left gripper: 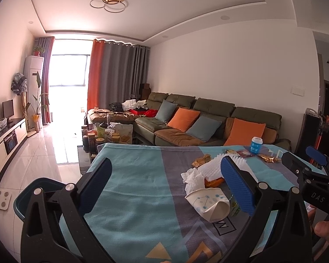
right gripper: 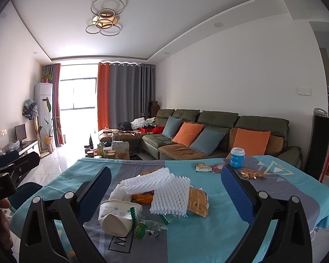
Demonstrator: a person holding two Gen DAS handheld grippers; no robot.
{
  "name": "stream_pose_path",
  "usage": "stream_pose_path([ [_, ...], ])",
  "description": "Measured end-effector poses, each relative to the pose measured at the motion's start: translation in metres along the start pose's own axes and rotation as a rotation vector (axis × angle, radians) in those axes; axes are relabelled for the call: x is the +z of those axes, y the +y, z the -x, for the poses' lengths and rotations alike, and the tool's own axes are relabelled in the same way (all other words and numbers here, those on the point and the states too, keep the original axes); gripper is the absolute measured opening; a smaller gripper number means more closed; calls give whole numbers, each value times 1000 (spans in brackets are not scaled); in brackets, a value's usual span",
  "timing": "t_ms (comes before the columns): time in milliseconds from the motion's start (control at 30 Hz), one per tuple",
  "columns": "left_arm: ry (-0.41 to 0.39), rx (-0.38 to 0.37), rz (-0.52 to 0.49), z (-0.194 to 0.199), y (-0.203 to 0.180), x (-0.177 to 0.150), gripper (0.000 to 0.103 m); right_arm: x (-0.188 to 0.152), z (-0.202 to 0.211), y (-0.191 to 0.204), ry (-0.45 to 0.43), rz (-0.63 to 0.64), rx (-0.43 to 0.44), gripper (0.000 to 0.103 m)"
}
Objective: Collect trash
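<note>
Trash lies in a heap on the cloth-covered table [left gripper: 131, 192]: a crushed paper cup [left gripper: 208, 203] [right gripper: 115, 215], white foam netting [left gripper: 212, 166] [right gripper: 164, 188], crumpled tissue [left gripper: 194, 178], a green wrapper [right gripper: 145, 223], gold wrappers [left gripper: 200, 160] [right gripper: 198, 201] and orange peel [right gripper: 142, 197]. My left gripper [left gripper: 164, 188] hovers open over the table's near left, with the cup just inside its right finger. My right gripper [right gripper: 166, 195] is open above the heap and also shows at the left view's right edge [left gripper: 315, 155]. A dark teal bin [left gripper: 26, 197] stands on the floor left of the table.
A blue-and-white tub [right gripper: 236, 156] and small packets [right gripper: 204, 167] lie at the table's far right. Beyond stand a green sofa [right gripper: 208, 135] with cushions, a cluttered coffee table [left gripper: 105, 135] and a TV cabinet [left gripper: 6, 140]. A white scale [left gripper: 1, 198] rests on the tiled floor.
</note>
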State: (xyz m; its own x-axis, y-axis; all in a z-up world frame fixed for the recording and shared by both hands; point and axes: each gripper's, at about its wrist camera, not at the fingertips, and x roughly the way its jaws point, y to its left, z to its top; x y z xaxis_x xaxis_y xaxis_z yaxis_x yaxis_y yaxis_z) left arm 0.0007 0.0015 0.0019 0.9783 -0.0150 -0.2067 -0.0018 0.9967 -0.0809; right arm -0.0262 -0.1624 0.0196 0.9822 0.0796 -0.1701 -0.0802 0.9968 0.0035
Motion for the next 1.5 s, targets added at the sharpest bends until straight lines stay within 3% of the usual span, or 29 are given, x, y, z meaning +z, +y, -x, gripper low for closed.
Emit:
stream_pose_path([
  [1500,-22,6,10,4,2,-1,98,1,-1,2,0,6,-2,97],
])
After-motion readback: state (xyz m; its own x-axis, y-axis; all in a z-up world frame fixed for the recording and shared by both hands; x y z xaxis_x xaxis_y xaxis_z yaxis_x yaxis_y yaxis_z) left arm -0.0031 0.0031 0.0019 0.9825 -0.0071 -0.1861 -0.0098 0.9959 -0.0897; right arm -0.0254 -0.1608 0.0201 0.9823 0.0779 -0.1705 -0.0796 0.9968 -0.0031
